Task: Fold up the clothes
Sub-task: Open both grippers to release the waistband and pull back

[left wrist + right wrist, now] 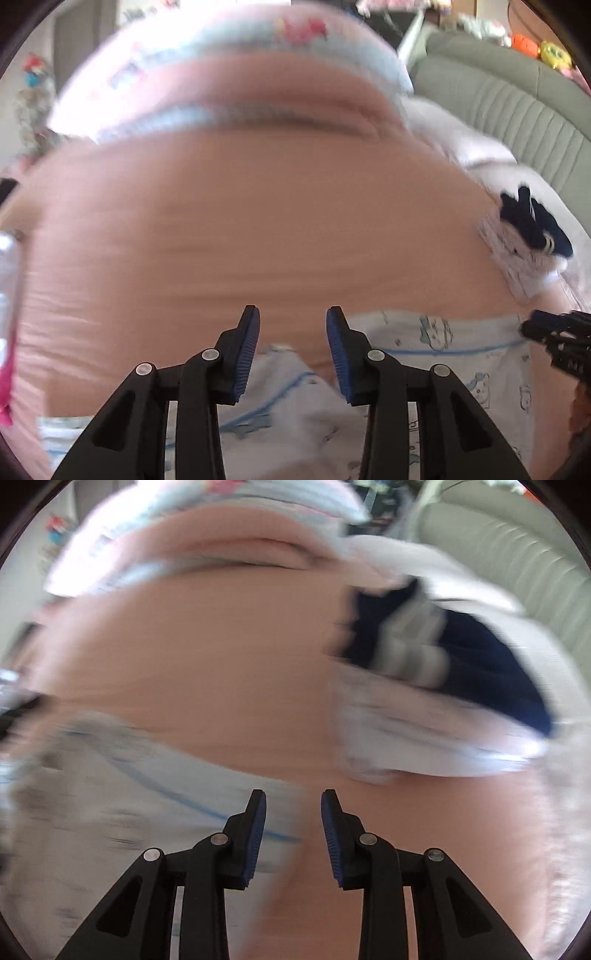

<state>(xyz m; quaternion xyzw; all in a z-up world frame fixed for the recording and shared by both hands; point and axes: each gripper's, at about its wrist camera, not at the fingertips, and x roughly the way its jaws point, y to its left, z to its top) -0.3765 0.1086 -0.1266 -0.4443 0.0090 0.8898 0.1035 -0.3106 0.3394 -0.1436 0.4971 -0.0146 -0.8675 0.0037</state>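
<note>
A pink bed sheet (pixel 229 229) carries a printed white garment (pixel 443 354) and folded clothes (pixel 524 240).

The left tongs (pixel 293 350) stand open with nothing between their blue ribbed pads (pixel 246 354), hanging over a pink sheet (pixel 240 229) spread on a bed. Beneath them lies a white garment (pixel 295 417) with blue piping and small printed animals. At the right edge, the black tip of the right tongs (pixel 554 336) touches the garment's border. Farther right sits a small pile of folded clothes (pixel 524 236), dark blue on top. A grey ribbed sofa (pixel 517 107) stands behind, blurred.
</note>
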